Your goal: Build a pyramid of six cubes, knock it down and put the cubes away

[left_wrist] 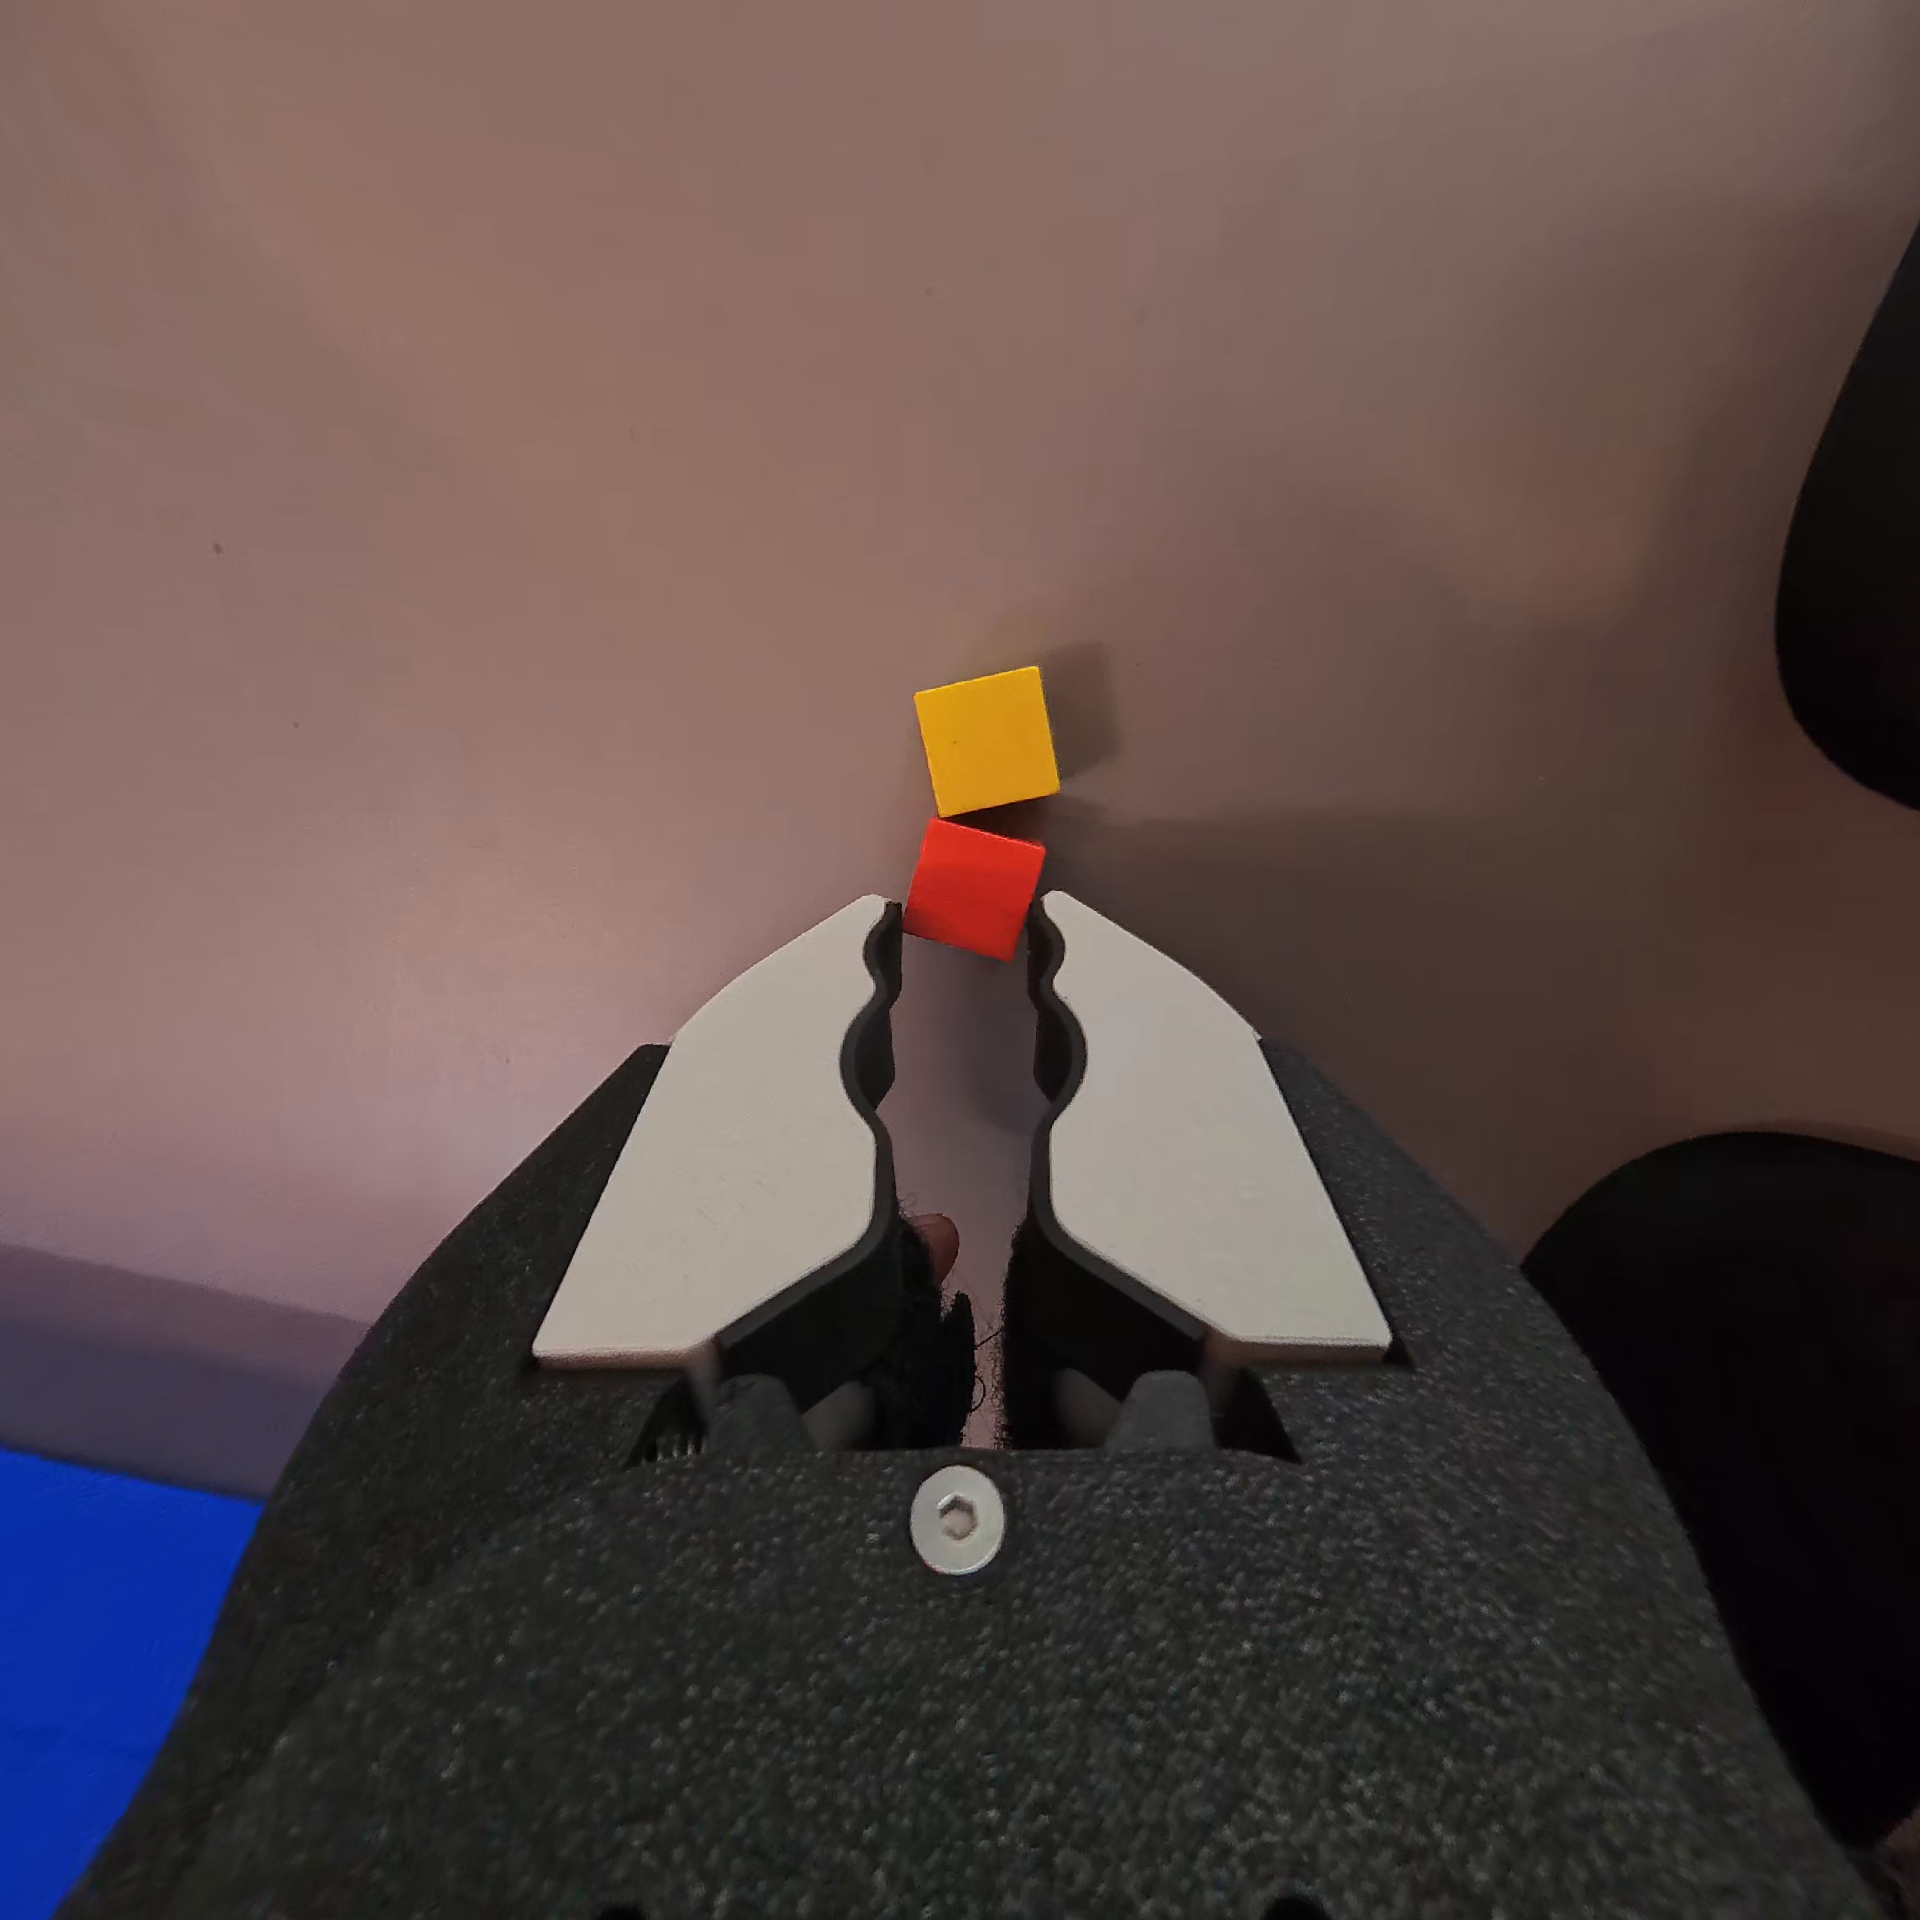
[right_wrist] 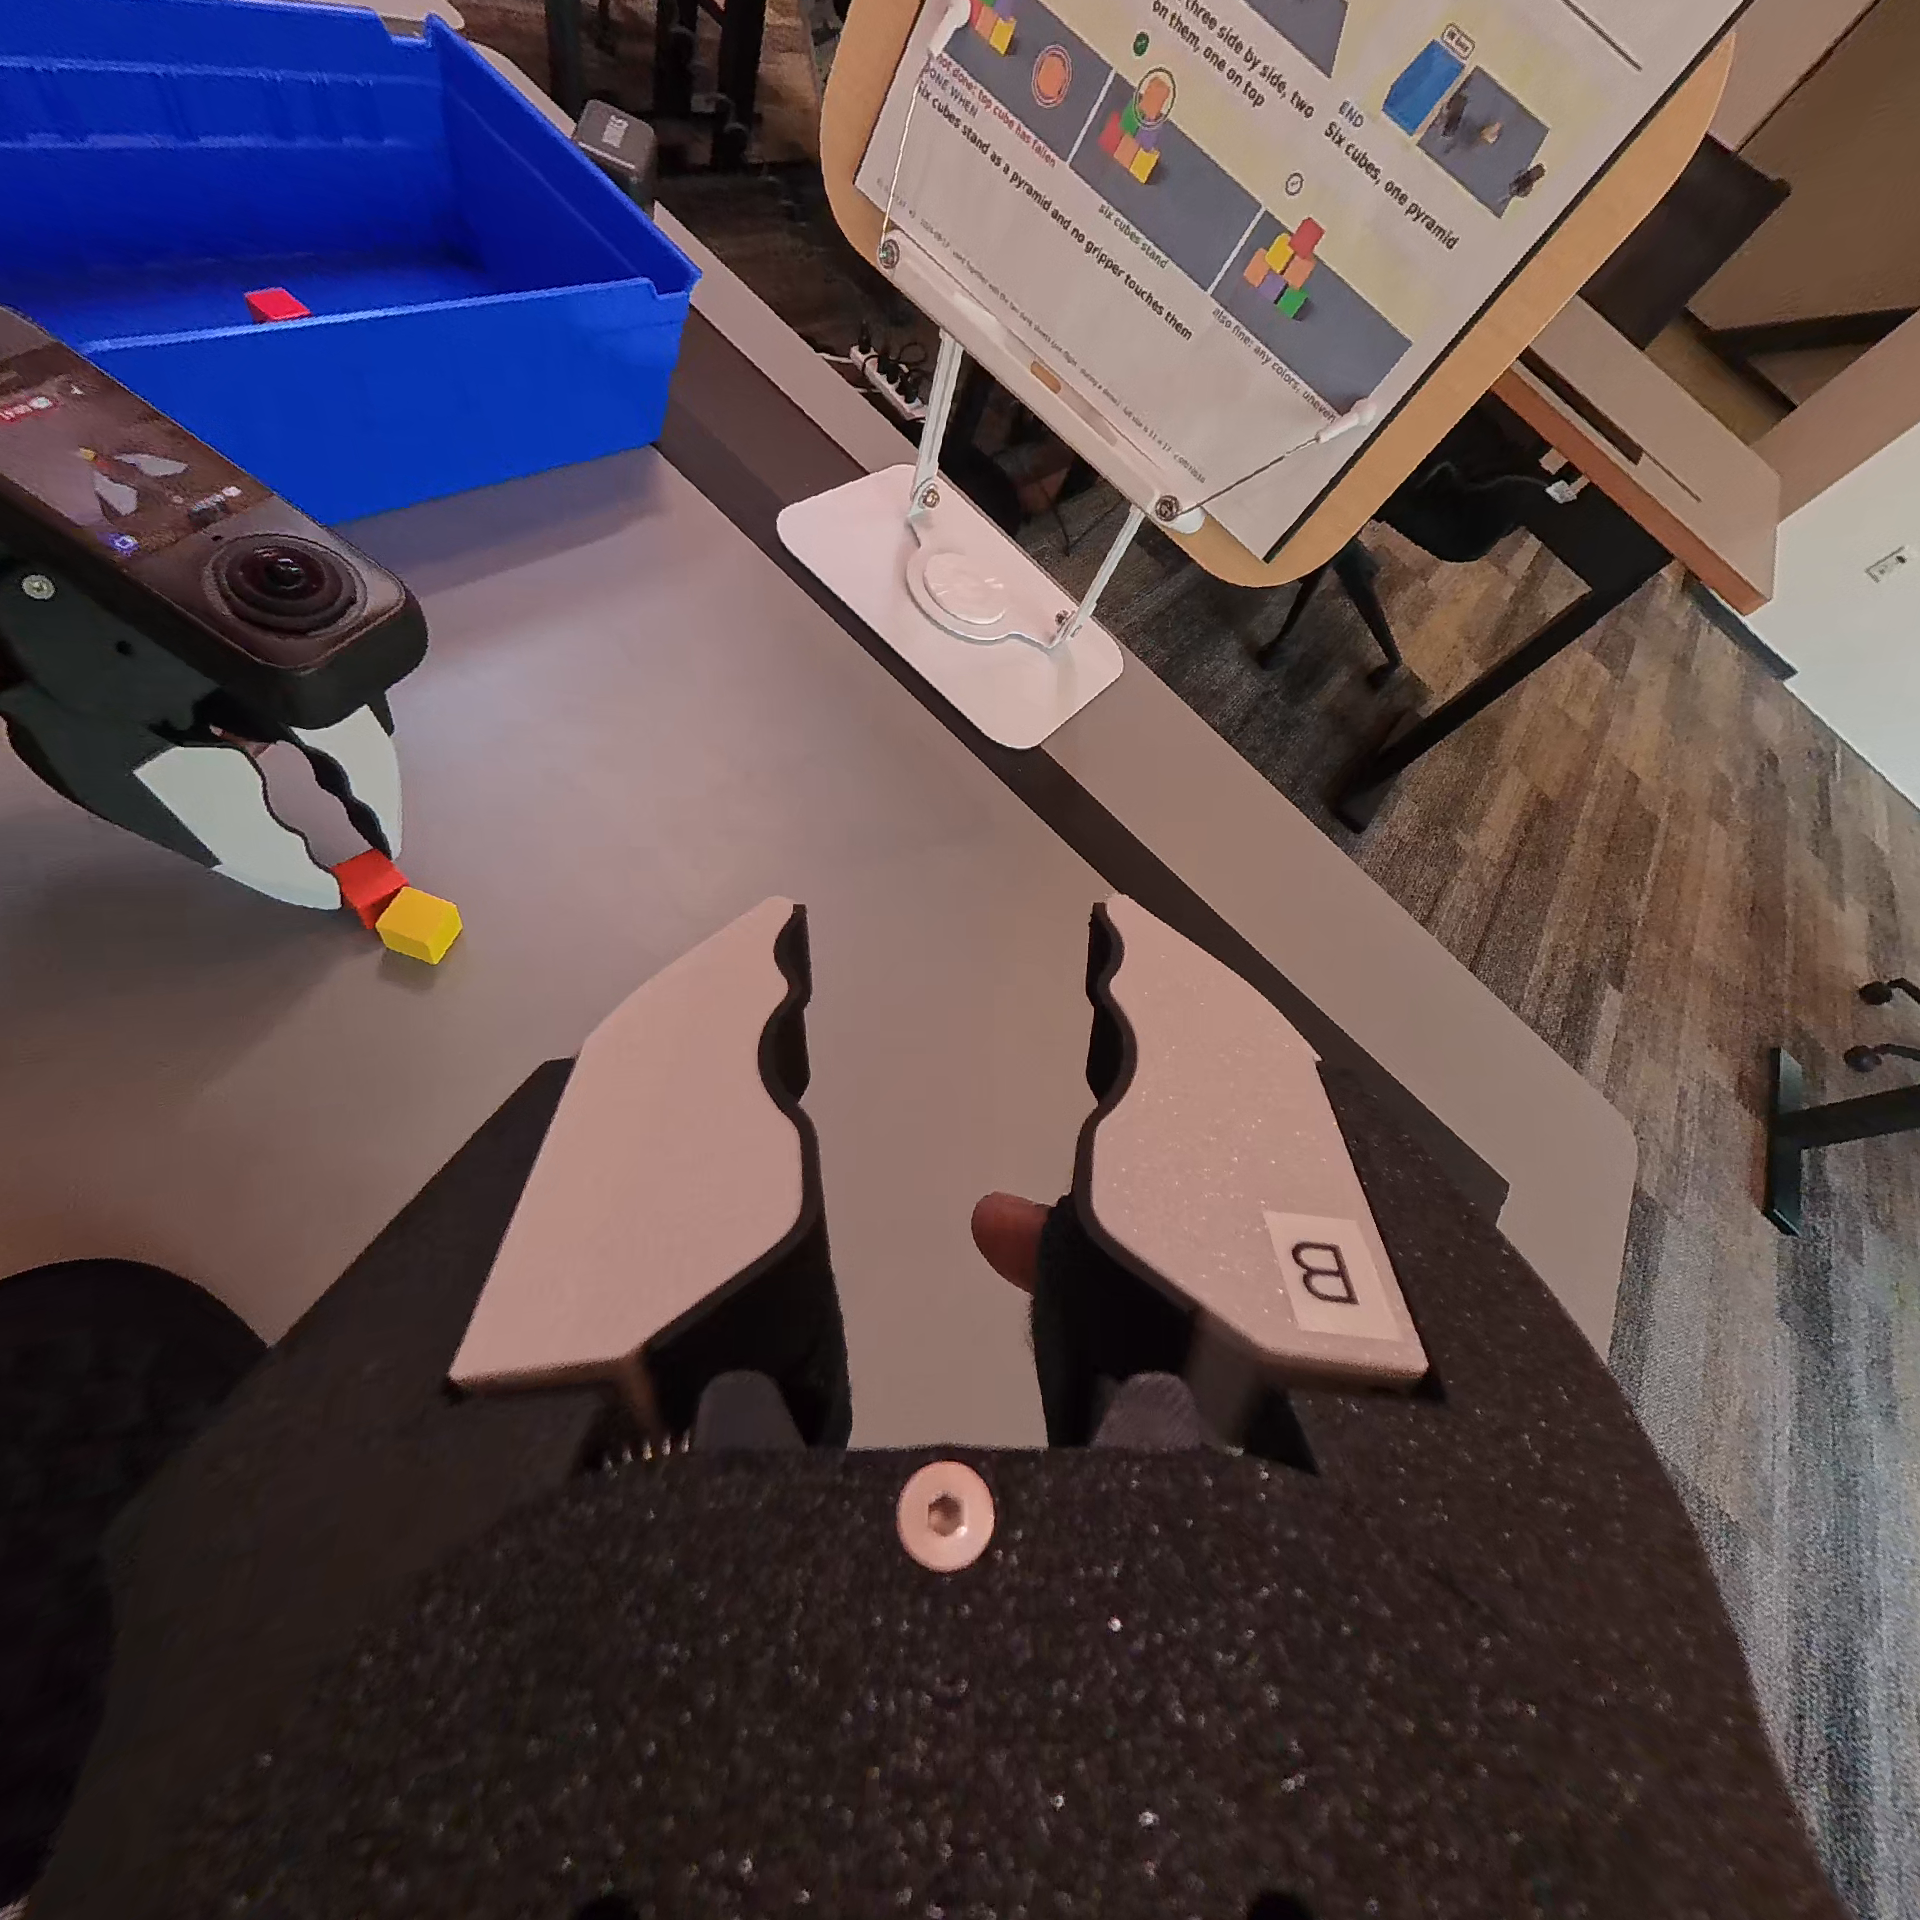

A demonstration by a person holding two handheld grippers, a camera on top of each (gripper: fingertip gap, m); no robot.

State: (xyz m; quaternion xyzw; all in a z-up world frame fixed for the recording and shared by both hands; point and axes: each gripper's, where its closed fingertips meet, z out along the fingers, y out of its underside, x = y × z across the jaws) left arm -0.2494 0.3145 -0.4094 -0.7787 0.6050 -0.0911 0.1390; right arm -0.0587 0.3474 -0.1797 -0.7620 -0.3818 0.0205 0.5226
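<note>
A red cube (left_wrist: 974,902) sits between the fingertips of my left gripper (left_wrist: 964,920), whose jaws are closed onto its two sides, low at the grey table (left_wrist: 520,520). A yellow cube (left_wrist: 987,740) lies on the table just beyond it, touching it at a corner. The right wrist view shows the same from the side: the left gripper (right_wrist: 358,883) pinches the red cube (right_wrist: 366,883) next to the yellow cube (right_wrist: 419,925). My right gripper (right_wrist: 945,935) is open and empty above the table, to the right of the cubes.
A blue bin (right_wrist: 416,416) stands at the table's far left with another red cube (right_wrist: 276,304) inside; a blue patch also shows in the left wrist view (left_wrist: 104,1662). An instruction board (right_wrist: 1195,208) on a white stand (right_wrist: 945,603) stands at the far edge. A black chair (left_wrist: 1860,520) is at the right.
</note>
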